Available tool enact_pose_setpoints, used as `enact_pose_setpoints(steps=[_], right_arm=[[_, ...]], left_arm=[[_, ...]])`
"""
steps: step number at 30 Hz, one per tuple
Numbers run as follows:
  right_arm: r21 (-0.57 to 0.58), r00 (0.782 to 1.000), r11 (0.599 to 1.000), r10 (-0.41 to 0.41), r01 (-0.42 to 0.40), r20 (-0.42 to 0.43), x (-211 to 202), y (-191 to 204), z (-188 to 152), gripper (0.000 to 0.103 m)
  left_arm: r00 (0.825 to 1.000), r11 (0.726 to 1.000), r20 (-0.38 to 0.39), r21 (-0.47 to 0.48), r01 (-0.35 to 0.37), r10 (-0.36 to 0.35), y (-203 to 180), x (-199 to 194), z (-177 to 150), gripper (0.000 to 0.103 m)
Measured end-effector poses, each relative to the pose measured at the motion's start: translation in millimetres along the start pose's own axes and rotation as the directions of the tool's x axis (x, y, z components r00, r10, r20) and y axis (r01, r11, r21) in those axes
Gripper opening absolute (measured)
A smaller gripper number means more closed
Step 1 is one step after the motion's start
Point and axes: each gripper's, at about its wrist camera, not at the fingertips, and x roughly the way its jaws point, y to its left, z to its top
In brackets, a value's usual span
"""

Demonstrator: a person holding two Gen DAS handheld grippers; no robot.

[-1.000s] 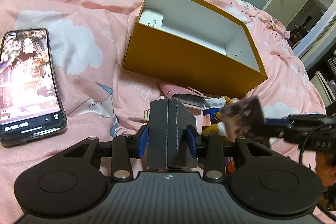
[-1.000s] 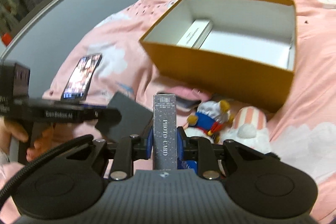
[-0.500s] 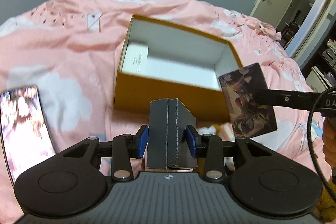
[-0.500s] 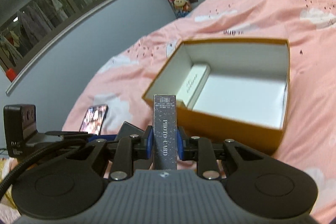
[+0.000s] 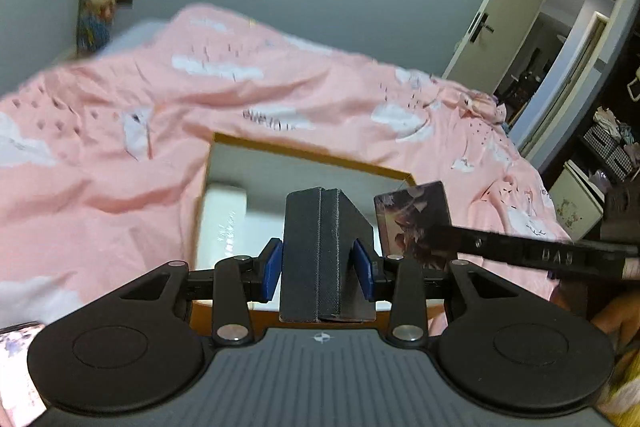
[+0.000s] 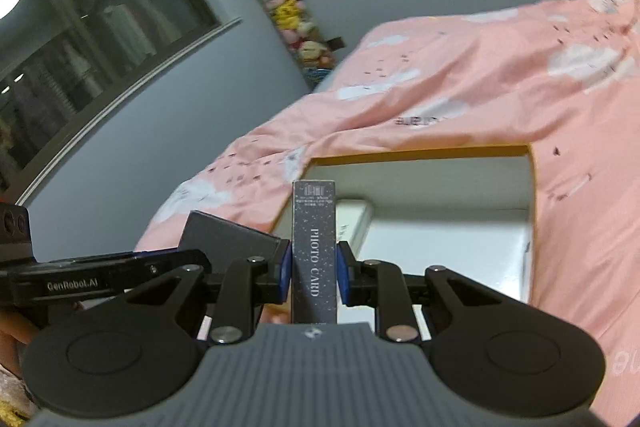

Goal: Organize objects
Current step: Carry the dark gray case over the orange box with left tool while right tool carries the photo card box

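**Both grippers loaded over the box**

The left gripper [image 5: 320, 267] clenched a dark grey case [image 5: 322, 251], held upright above the open orange box [image 5: 308, 153] on the pink duvet [image 5: 120, 147]. The right gripper [image 6: 314, 269] gripped a photo card pack [image 6: 314, 251] edge-on, just beside it. A white carton [image 6: 354, 223] lay inside the box.

The narrow box [image 6: 314, 251] in the right gripper [image 6: 313, 277] is showing "PHOTO CARD", and the left gripper's arm [image 6: 104, 281] is showing "GenRobot.AI".
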Motion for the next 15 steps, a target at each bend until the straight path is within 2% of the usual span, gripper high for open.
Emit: enact_pose_setpoints(steps=[3,7,15], right_arm=[[0.06,0.999,0.997,-0.037,0.038,-0.02,18,-19,0,0.024],[0.119,0.994,0.988,-0.091,0.098,-0.06,39,-43,-5,0.024],[0.166,0.982,0.975,-0.129,0.151,-0.139,71,-73,-13,0.024]], left_arm=[[0.997,0.999,-0.074,-0.04,0.014,-0.017,9,39,5,0.044],[0.988,0.997,-0.152,-0.076,-0.01,-0.002,18,91,0,0.043],[0.959,0.993,-0.284,-0.118,-0.029,-0.006,29,140,-21,0.043]])
